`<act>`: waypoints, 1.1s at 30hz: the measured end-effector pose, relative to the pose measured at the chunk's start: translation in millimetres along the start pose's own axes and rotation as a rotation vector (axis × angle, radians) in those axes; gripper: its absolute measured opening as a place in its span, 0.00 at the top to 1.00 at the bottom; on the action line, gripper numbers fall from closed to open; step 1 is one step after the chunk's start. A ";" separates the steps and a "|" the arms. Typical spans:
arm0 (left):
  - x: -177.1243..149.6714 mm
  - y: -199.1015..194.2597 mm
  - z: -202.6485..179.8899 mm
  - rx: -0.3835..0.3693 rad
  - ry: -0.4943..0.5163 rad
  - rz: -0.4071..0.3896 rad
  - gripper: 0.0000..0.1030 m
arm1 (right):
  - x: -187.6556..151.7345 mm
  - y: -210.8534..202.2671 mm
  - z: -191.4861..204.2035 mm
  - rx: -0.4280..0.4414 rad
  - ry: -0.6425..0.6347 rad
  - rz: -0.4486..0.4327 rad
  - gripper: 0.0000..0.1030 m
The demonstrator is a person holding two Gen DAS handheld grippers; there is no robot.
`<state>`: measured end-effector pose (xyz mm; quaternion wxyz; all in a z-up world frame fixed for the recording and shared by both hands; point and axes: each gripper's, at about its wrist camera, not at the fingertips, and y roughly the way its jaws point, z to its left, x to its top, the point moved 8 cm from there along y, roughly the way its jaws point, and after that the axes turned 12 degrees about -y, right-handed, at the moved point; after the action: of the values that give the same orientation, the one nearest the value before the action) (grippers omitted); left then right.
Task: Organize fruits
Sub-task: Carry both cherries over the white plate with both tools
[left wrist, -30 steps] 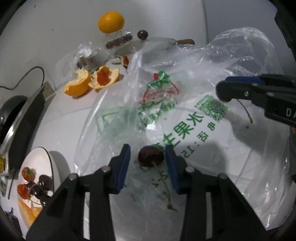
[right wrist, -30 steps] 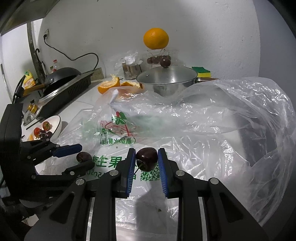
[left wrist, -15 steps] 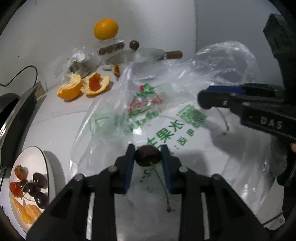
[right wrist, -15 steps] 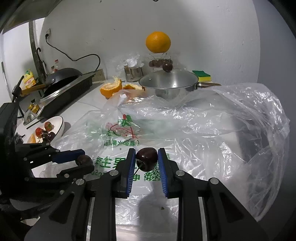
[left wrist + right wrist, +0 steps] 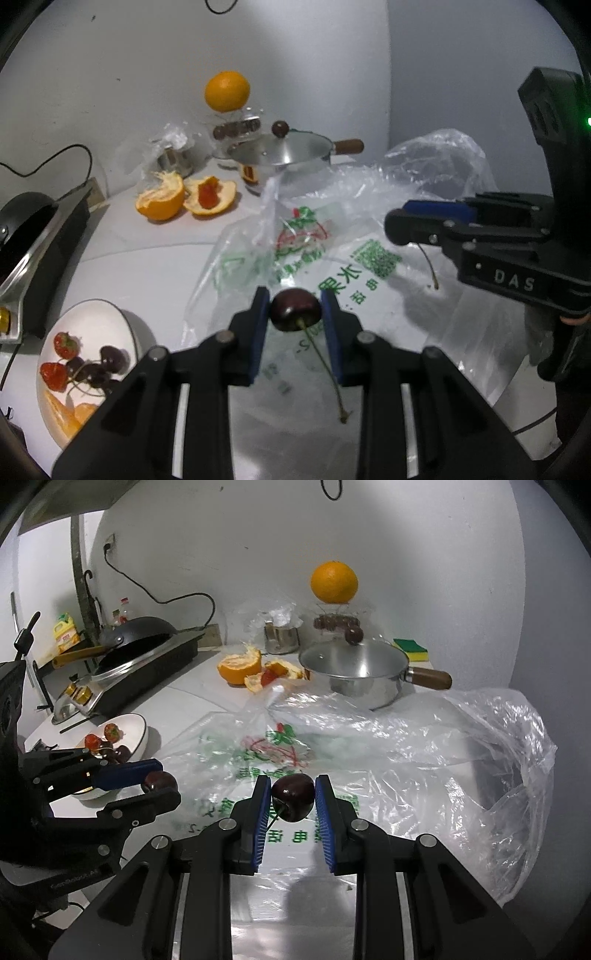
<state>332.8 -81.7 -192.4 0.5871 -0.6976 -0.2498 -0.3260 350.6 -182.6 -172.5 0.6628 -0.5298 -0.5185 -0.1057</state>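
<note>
Both grippers are carrying a cherry right now, so this is the haul-it-to-the-dish part. The left gripper is clamped on a dark cherry, its long stem dangling toward 6 o'clock over the printed plastic bag. The right gripper is pinching a second cherry the same way, over the same bag.

The white bowl is sitting at about 8 o'clock in the left wrist view, already holding strawberries, cherries and orange slices. My take: the left one should be going first since it's closer, staying high enough that the stem isn't snagging the bag's crinkles, and letting go low over the bowl so the cherry isn't bouncing off the fruit already in there. Squeezing any harder would probably be bruising it. The right one should be waiting its turn so the two tools aren't colliding at the rim.

Compared with a second ago, the left jaws were standing apart around the cherry lying on the bag; now they're closed on it and it's riding clear of the plastic. The right grip is looking unchanged.
</note>
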 end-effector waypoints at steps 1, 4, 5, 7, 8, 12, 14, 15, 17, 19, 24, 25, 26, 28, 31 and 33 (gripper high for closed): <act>0.7 -4.0 2.3 0.000 -0.003 -0.007 0.72 | 1.5 -1.8 2.5 0.000 -0.004 -0.002 0.74; 0.7 -12.2 7.8 -0.003 -0.012 -0.021 0.72 | 6.6 -6.0 10.5 -0.001 -0.017 -0.009 0.75; 1.0 -15.5 9.8 -0.005 -0.016 -0.026 0.72 | 7.7 -7.5 12.9 -0.002 -0.020 -0.010 0.75; 1.6 -21.2 13.9 -0.005 -0.020 -0.036 0.72 | 10.8 -10.0 19.0 -0.002 -0.027 -0.013 0.75; 1.8 -23.9 16.3 -0.005 -0.023 -0.041 0.72 | 11.7 -11.2 21.1 -0.002 -0.030 -0.014 0.75; 2.0 -36.4 25.0 0.001 -0.031 -0.063 0.72 | 17.9 -15.8 33.7 -0.004 -0.049 -0.020 0.75; 1.5 -43.6 30.9 0.007 -0.036 -0.074 0.72 | 21.0 -18.9 41.2 -0.004 -0.060 -0.024 0.75; 1.3 -46.2 33.3 0.008 -0.039 -0.078 0.72 | 22.2 -18.9 43.7 -0.003 -0.063 -0.025 0.75; 0.7 -51.7 39.8 0.012 -0.047 -0.086 0.72 | 25.2 -19.7 50.8 -0.002 -0.072 -0.027 0.75; -0.2 -57.4 47.9 0.017 -0.055 -0.095 0.72 | 28.7 -20.4 58.8 0.000 -0.082 -0.029 0.75; -2.1 -70.2 67.3 0.031 -0.078 -0.114 0.72 | 37.4 -20.3 78.7 0.006 -0.105 -0.035 0.75; -2.7 -73.6 72.5 0.035 -0.082 -0.119 0.72 | 39.5 -20.0 82.9 0.008 -0.110 -0.037 0.75; -2.9 -75.3 75.7 0.037 -0.085 -0.122 0.72 | 40.9 -19.7 86.4 0.009 -0.115 -0.038 0.75; -4.2 -80.9 84.4 0.041 -0.093 -0.129 0.72 | 44.7 -19.0 94.9 0.013 -0.124 -0.041 0.75; -6.2 -88.6 96.5 0.047 -0.103 -0.139 0.72 | 50.3 -17.5 108.2 0.018 -0.139 -0.043 0.75; -7.5 -93.9 106.4 0.053 -0.111 -0.146 0.72 | 53.8 -15.6 116.4 0.022 -0.147 -0.043 0.75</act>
<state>276.3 40.4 -146.9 0.5654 -0.6787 -0.3407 -0.3220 296.5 -72.5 -131.8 0.6262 -0.5175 -0.5783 -0.0749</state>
